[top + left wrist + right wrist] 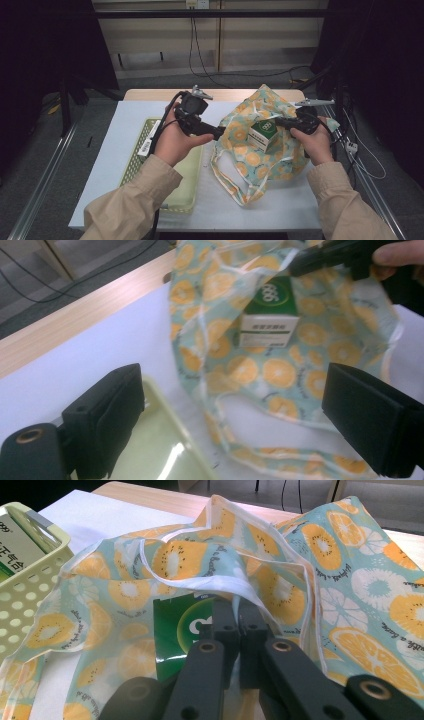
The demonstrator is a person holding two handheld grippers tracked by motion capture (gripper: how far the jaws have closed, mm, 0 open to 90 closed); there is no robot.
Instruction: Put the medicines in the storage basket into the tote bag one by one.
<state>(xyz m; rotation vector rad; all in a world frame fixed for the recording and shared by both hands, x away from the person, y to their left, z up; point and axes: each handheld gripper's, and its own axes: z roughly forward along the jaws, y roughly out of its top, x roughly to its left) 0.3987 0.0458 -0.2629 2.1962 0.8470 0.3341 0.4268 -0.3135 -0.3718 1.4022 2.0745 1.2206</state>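
- Fruit-print bag is lying on the white table cover, right of centre, with its rim being pinched between the closed jaws of my right gripper; in the right gripper view the two jaws are meeting on the white-edged rim.
- My right hand is holding that rim lifted, so the bag's mouth is standing open toward my left side.
- My left gripper is pointing at the bag's opening with its jaws spread wide apart and nothing between them; in the left gripper view the two black pads are framing the bag from either side without touching it.
- My left hand is hovering above the tray's near-right part.
- Green-and-white box is sitting inside the bag, just beyond the right gripper's tips, its green top showing through the opening.
- Pale green perforated tray is resting just beside the bag on the left; a labelled box is lying in it.
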